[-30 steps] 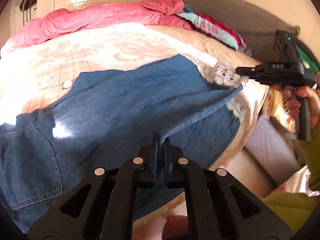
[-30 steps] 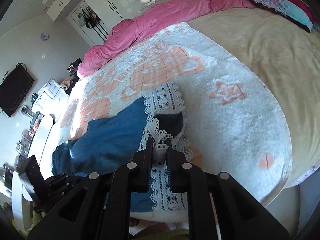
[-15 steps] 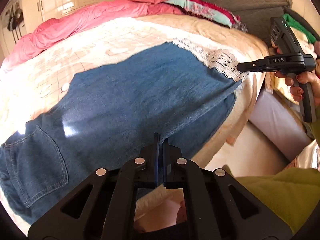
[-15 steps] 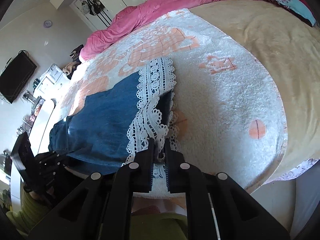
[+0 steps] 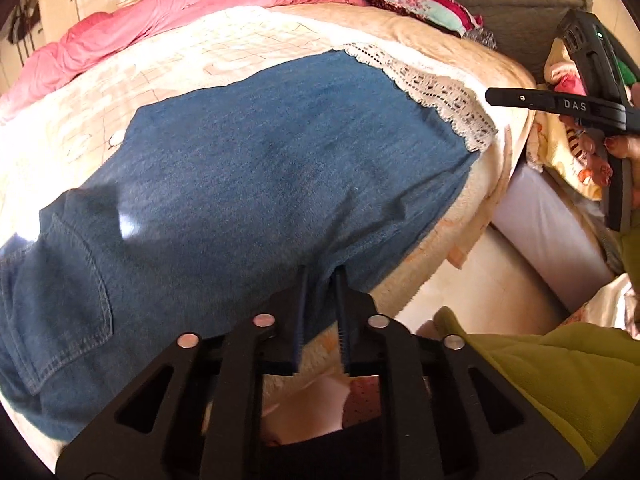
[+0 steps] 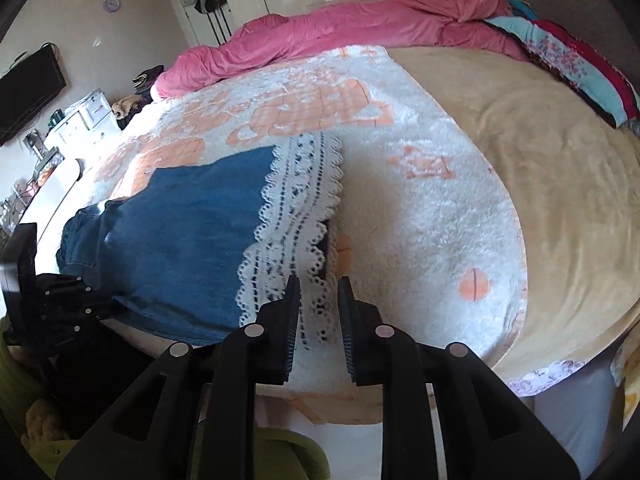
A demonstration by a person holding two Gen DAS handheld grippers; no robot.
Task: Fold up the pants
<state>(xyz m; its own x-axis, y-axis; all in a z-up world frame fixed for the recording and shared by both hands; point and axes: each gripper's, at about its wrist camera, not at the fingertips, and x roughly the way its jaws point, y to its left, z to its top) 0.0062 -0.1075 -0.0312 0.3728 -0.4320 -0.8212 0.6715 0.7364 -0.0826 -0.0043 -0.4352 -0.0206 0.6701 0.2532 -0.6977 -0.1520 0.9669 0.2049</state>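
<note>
With the pants [image 5: 256, 184] laid flat along the bed's [image 6: 540, 200] near edge and both the left gripper [image 5: 320, 276] and right gripper [image 6: 316, 284] parted and empty, the overhanging denim could be dragged floorward by its own weight.

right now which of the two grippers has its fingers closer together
The left gripper: only a narrow gap, with the denim edge of the pants running between its fingers. The right gripper stands wider, over the lace hem.
</note>
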